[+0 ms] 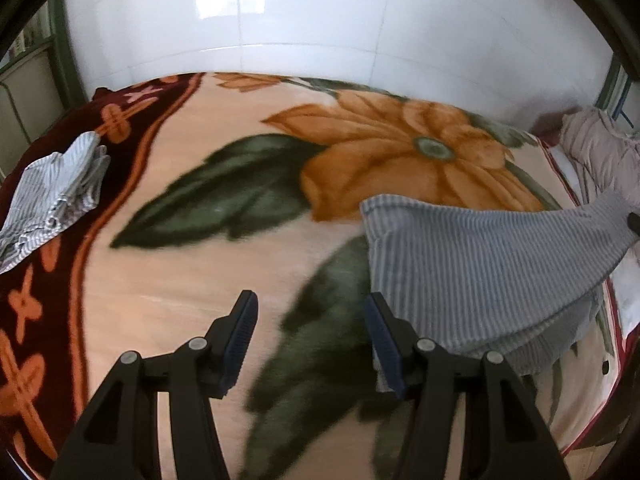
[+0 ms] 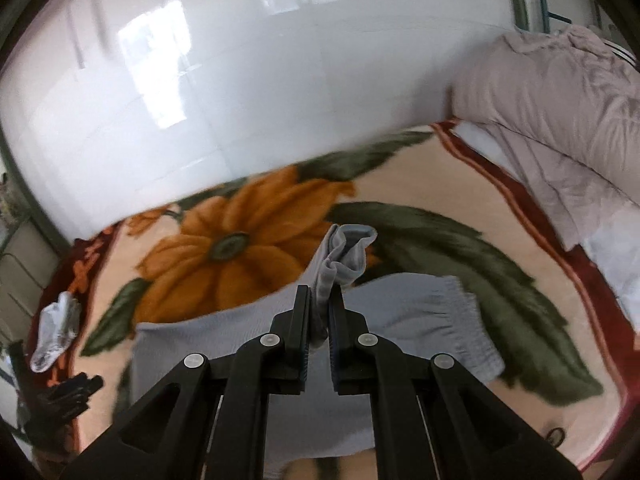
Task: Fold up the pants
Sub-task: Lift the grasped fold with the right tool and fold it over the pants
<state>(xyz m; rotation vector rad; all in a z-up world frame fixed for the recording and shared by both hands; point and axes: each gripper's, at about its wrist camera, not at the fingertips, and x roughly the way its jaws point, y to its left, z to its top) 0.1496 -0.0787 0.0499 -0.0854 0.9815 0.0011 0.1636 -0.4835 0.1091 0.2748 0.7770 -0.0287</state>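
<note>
The grey pants [image 2: 420, 320] are spread on the flowered blanket [image 1: 180, 280], at three o'clock of the left gripper [image 1: 310, 340], which is held half open and empty. A bunched cuff is pinched in the right gripper [image 2: 319, 312].

The pants [image 2: 420, 320] are soft ribbed grey cloth, matt. The blanket [image 1: 200, 280] beneath is plush and fuzzy with a printed flower. The wall [image 1: 320, 20] is glossy white tile, catching window glare. The left gripper [image 1: 310, 340] is matt black plastic with ridged blue pads [image 1: 240, 344] and small metal pins. A quilt [image 2: 560, 120] looks crinkled, faintly sheeny.
</note>
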